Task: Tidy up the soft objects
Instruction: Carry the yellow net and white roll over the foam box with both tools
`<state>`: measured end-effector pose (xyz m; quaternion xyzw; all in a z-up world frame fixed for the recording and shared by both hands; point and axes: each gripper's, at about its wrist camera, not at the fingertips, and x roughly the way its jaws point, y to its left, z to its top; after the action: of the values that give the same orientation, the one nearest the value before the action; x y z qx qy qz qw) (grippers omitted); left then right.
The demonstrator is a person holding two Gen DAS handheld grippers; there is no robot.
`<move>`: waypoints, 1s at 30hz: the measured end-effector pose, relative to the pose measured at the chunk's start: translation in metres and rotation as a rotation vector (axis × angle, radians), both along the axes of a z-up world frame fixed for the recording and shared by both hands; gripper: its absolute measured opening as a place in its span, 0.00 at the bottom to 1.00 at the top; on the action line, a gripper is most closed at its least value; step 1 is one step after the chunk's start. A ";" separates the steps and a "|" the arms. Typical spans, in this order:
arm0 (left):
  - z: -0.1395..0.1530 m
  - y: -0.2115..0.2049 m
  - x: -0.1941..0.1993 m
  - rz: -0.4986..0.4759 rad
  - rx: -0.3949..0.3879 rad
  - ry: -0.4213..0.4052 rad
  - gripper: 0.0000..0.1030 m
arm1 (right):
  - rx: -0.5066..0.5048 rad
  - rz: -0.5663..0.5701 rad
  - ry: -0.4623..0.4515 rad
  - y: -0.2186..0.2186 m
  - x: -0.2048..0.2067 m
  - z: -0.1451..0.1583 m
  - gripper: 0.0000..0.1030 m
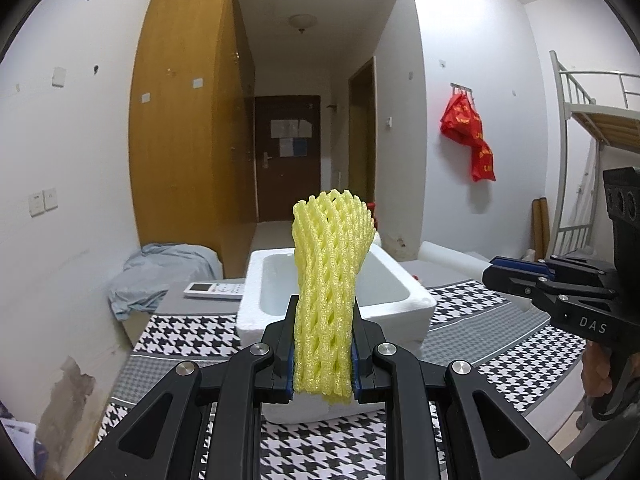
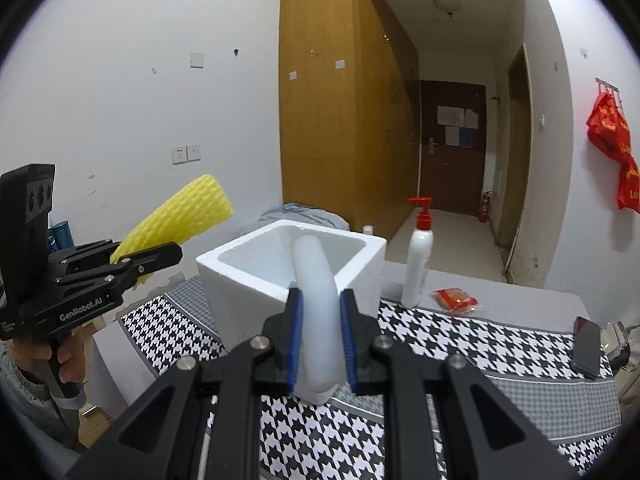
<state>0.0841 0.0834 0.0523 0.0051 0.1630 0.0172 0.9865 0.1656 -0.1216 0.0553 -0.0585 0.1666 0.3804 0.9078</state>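
Observation:
My left gripper (image 1: 323, 354) is shut on a yellow foam net sleeve (image 1: 330, 280), which stands up in front of an open white foam box (image 1: 408, 300). In the right wrist view that gripper (image 2: 160, 258) appears at the left with the yellow sleeve (image 2: 188, 212) sticking out, left of the box (image 2: 240, 276). My right gripper (image 2: 321, 340) is shut on a curved white foam tube (image 2: 316, 300) that arches up toward the box opening. In the left wrist view the right gripper (image 1: 496, 278) reaches in from the right edge; the tube is hidden there.
The table carries a houndstooth cloth (image 2: 460, 348). A white pump bottle (image 2: 418, 256), a red packet (image 2: 456, 298) and a dark phone (image 2: 586, 346) lie right of the box. A white remote (image 1: 214, 290) and crumpled blue cloth (image 1: 156, 280) sit at the left.

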 end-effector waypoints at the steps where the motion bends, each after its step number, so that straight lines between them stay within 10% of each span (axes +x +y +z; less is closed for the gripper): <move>1: 0.000 0.002 0.000 0.005 0.002 0.000 0.20 | 0.000 0.006 0.002 0.003 0.002 0.000 0.21; 30: 0.005 0.049 0.016 0.068 -0.033 -0.023 0.20 | -0.041 0.058 0.056 0.069 0.043 0.009 0.21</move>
<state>0.0999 0.1322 0.0570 -0.0167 0.1522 0.0483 0.9870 0.2084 -0.0525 0.0644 -0.0713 0.1980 0.4044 0.8900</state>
